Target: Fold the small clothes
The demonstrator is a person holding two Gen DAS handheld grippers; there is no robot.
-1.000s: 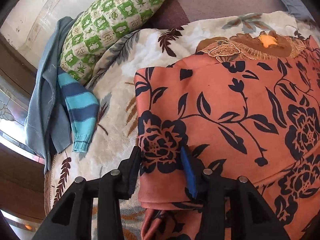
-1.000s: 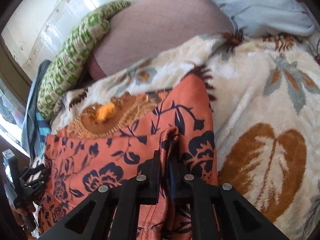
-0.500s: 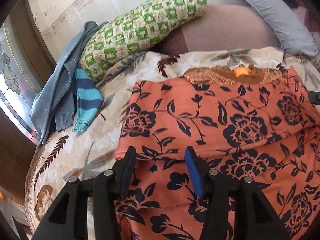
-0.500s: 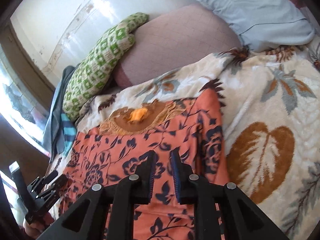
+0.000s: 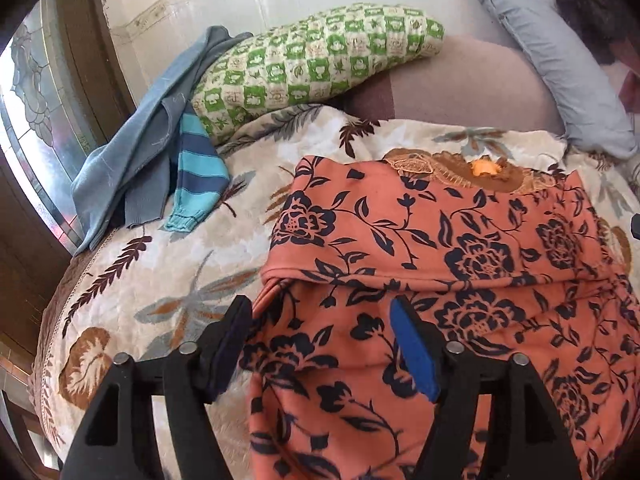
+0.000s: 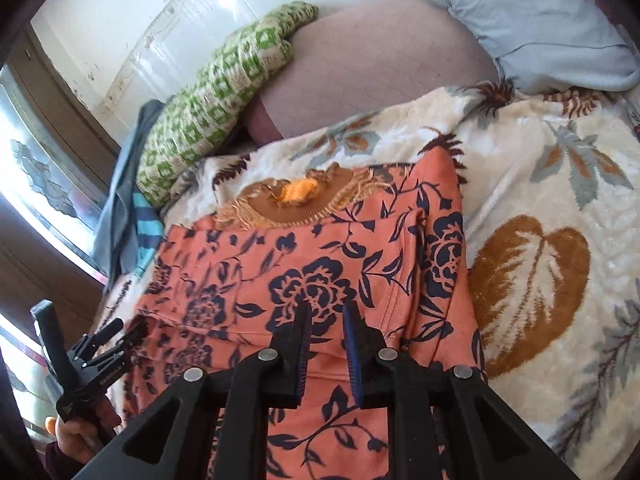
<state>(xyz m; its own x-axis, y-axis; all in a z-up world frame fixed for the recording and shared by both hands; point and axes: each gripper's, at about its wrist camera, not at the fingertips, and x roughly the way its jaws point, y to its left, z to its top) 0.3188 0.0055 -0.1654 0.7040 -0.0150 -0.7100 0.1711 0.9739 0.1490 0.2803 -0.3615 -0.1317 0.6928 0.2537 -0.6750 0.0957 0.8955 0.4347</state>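
An orange garment with a dark blue flower print (image 5: 440,248) lies on the bed, its top part folded down over the lower part; a brown embroidered collar (image 5: 472,168) shows at the far end. It also shows in the right wrist view (image 6: 312,280). My left gripper (image 5: 320,320) is open and empty, above the garment's near left edge. My right gripper (image 6: 326,320) is open a little and empty, above the garment's middle. The left gripper also appears in the right wrist view (image 6: 100,348), held by a hand.
A cream leaf-print blanket (image 5: 160,280) covers the bed. A green checked pillow (image 5: 312,64), a mauve cushion (image 5: 460,84) and a pale blue pillow (image 5: 560,64) lie at the head. A grey-blue garment (image 5: 132,152) and a striped blue sleeve (image 5: 196,176) lie at far left.
Both grippers let go of the garment's folded edge and drew back and up. The right gripper went from shut on the cloth to slightly open. The fold now lies flat.
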